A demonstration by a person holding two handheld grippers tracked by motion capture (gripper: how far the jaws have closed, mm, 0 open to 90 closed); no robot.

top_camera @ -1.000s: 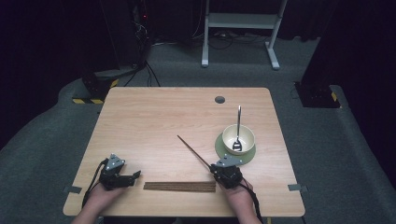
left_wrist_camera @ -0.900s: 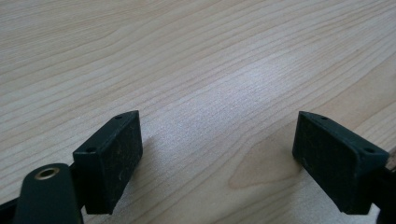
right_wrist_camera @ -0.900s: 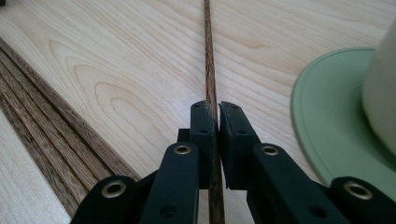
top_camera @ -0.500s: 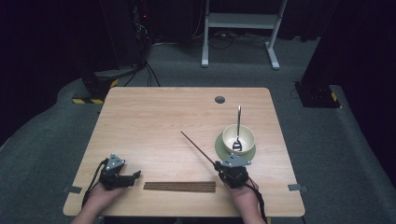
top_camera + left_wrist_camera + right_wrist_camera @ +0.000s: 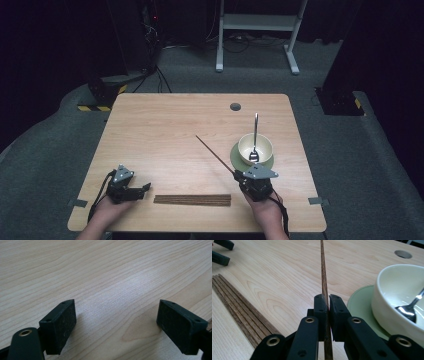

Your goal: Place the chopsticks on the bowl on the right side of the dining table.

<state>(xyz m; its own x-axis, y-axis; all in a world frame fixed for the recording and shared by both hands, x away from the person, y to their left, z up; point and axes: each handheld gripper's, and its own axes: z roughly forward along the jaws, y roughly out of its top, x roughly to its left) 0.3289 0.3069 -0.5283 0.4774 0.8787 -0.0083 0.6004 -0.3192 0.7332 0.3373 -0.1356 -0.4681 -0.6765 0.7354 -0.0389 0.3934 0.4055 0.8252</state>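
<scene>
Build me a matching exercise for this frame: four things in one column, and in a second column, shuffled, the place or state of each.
Things:
1. spoon
2. single chopstick
3. bowl
4. bundle of chopsticks

Places or states:
A. lying flat on the table between the two grippers
B. clamped in the right gripper
C. standing on the green saucer
D. resting inside the bowl

The left gripper is open on bare wood.

Pairs: 1-D, 2-B, 3-C, 4-A

High view overhead facing forward over whole table (image 5: 165, 125), gripper views low, close, sharing its woodgrain
</scene>
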